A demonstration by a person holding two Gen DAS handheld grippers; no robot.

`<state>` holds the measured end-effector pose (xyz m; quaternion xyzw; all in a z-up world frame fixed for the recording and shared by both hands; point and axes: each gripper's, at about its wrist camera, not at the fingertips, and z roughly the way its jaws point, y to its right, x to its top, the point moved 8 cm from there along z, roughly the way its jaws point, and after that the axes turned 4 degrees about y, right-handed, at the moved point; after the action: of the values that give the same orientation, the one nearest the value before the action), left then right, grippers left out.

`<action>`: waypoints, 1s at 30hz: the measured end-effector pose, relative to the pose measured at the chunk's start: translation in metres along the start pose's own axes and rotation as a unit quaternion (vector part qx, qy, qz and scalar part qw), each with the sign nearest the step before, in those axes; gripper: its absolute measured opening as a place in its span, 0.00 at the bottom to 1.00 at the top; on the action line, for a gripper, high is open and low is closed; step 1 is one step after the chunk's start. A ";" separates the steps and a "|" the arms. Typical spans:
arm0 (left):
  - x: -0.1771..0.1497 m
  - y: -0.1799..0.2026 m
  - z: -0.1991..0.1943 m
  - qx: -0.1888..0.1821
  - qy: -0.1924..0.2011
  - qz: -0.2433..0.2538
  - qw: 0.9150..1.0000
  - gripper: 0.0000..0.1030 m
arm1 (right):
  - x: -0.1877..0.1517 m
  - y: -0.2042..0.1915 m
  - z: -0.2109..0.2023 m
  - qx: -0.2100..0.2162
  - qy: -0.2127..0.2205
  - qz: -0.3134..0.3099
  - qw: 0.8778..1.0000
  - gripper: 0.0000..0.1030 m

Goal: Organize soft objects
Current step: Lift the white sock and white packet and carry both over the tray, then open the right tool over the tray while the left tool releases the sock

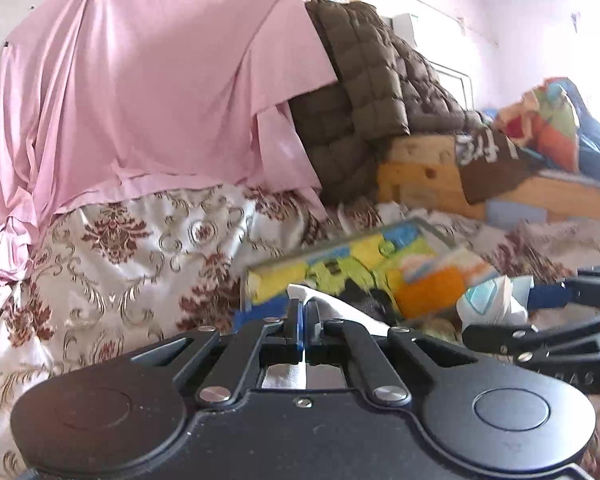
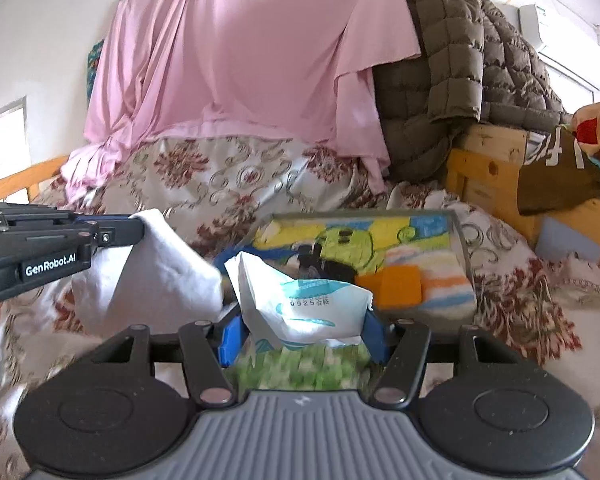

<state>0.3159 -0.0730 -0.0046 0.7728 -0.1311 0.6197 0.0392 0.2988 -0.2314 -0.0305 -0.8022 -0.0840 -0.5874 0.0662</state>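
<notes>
Tissue pack point(image 2: 300, 304): white with teal print, clamped between blue pads of right gripper point(image 2: 302, 330), held just in front of colourful tray point(image 2: 460, 240). White cloth point(image 2: 152, 272): pinched at upper corner by left gripper point(image 2: 136, 226), hanging left of tray. In left wrist view, left gripper point(image 1: 304, 316) fingers together on white cloth point(image 1: 340, 308); right gripper point(image 1: 540, 296) right of tray point(image 1: 340, 264), tissue pack point(image 1: 488, 304) at its tip. Tray rests on floral bedspread point(image 2: 220, 176). Pink sheet point(image 2: 240, 60) and brown quilted coat point(image 2: 452, 80) hang behind tray.
</notes>
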 end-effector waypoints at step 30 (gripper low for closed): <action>-0.026 -0.018 0.223 -0.001 -0.136 -0.127 0.982 0.01 | 0.009 0.080 0.169 -0.075 -0.051 0.099 0.991 0.70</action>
<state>0.5264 -0.1015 -0.0787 0.8602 -0.0360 0.4987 0.1000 0.4755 -0.2748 -0.0738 -0.8381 0.0369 -0.5410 0.0589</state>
